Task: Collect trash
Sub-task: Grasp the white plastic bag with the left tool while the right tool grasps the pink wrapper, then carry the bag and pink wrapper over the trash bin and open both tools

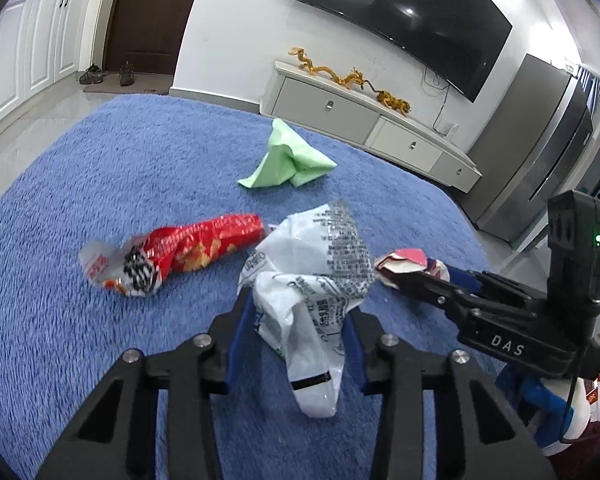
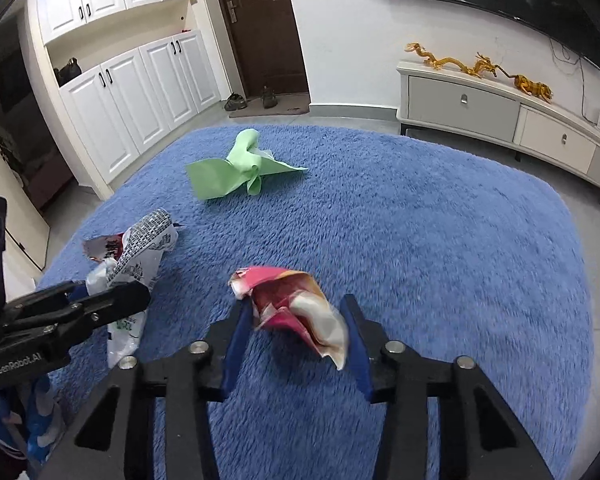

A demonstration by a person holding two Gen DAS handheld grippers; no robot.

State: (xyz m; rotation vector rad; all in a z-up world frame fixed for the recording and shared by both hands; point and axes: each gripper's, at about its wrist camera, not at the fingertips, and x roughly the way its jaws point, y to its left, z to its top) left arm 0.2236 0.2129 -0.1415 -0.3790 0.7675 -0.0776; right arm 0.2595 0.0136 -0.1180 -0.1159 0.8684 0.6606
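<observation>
over the blue rug [image 1: 100, 184], left tongs [image 1: 300, 312] clench a white wrapper [image 1: 312, 264]; right tongs [image 2: 296, 320] a pink wrapper [image 2: 296, 304].

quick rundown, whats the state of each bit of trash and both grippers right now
left gripper: shut on white plastic bag
white plastic bag: crumpled, pinched between the left pads
right gripper: shut on pink wrapper
pink wrapper: crumpled, pinched between the right pads
red snack bag: twisted, lying loose on blue rug
green paper: crumpled, loose on rug

Left gripper [image 1: 300, 308] and right gripper [image 2: 296, 316] angle downward, jaws apparently clamped on wrappers.
</observation>
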